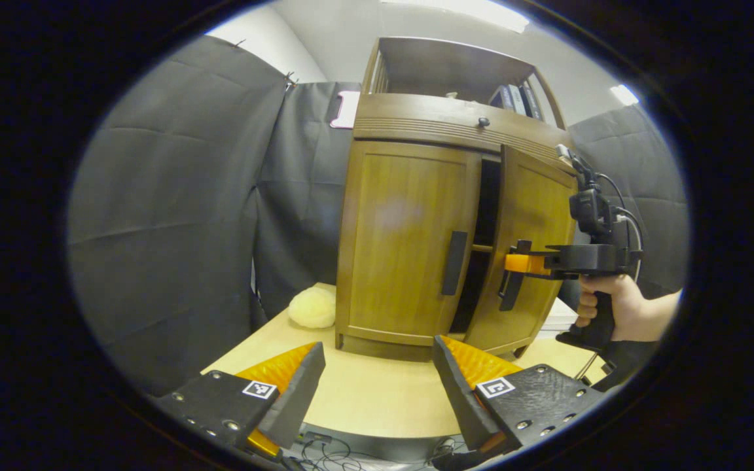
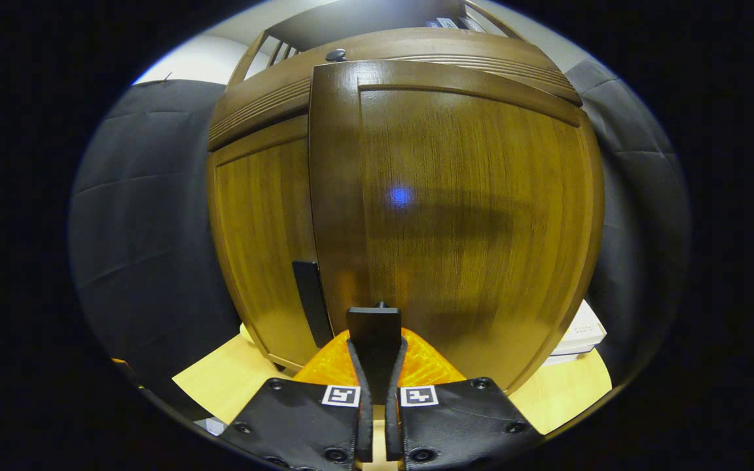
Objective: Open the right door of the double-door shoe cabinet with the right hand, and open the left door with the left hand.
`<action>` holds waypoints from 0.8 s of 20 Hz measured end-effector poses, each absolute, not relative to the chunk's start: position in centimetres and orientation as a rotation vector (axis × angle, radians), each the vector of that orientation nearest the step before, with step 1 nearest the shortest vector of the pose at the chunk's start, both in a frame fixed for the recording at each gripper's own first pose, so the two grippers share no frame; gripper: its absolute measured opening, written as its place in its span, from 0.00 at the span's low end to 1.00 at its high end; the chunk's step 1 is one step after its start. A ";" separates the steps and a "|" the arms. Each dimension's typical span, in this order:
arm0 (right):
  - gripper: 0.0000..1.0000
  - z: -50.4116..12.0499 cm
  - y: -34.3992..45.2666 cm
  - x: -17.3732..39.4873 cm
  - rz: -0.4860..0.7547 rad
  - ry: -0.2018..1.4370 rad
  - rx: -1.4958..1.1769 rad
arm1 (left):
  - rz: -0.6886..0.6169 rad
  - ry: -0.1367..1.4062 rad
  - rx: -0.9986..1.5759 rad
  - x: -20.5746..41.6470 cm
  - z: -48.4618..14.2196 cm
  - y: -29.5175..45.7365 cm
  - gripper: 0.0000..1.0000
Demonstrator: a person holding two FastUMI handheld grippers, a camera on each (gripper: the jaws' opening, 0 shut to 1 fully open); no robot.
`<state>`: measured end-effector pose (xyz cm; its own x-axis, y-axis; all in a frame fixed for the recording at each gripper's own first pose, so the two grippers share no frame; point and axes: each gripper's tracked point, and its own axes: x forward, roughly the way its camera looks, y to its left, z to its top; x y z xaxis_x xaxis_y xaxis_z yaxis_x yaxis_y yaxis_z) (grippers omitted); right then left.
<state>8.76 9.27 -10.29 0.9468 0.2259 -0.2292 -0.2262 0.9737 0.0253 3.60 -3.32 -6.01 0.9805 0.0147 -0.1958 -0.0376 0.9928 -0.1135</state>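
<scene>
A brown wooden shoe cabinet (image 1: 416,124) stands on a light table. Its right door (image 1: 534,255) is swung partly out, with a dark gap beside it. My right gripper (image 1: 514,263), held by a hand (image 1: 619,307), is shut on that door's black handle (image 1: 509,291). In the right gripper view the right gripper (image 2: 377,366) clamps the black handle (image 2: 374,327) in front of the right door (image 2: 468,209). The left door (image 1: 403,242) is closed, its black handle (image 1: 454,263) free. My left gripper (image 1: 377,379) is open, low over the table in front of the cabinet.
A pale fluffy ball (image 1: 311,307) lies on the table (image 1: 364,392) left of the cabinet. White flat items (image 2: 576,337) sit to the cabinet's right. Books (image 1: 514,98) stand on the cabinet's upper shelf. Black cloth walls surround the table.
</scene>
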 end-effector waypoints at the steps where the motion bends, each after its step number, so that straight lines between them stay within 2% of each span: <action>1: 0.12 -10.3 9.1 8.2 0.235 0.233 -0.007 | 0.024 0.191 -0.121 3.3 -5.7 -3.4 0.94; 3: 0.09 -10.4 8.5 7.0 0.241 0.235 -0.009 | 0.025 0.178 -0.138 3.0 -5.2 -3.4 0.94; 10: 0.09 -10.5 6.0 3.0 0.202 0.231 -0.046 | -0.043 0.138 -0.152 2.8 -4.2 -4.4 0.94; 11: 0.05 -10.5 5.4 2.4 0.190 0.245 -0.056 | -0.062 0.137 -0.147 2.0 -4.2 -5.3 0.95; 13: 0.05 -10.7 4.2 1.3 0.183 0.280 -0.088 | -0.094 0.160 -0.133 1.3 -5.2 -6.2 0.95; 15: 0.12 -10.6 2.8 0.1 0.193 0.294 -0.073 | -0.120 0.178 -0.127 1.1 -5.7 -7.4 0.94; 16: 0.12 -10.4 2.0 -0.5 0.195 0.295 -0.063 | -0.132 0.188 -0.127 1.2 -5.6 -8.1 0.94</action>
<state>-0.48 1.99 -10.44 0.9383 0.1814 -0.2945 -0.1997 0.9793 -0.0329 1.23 -8.15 -5.62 0.9738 -0.1421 -0.1774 0.1183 0.9834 -0.1379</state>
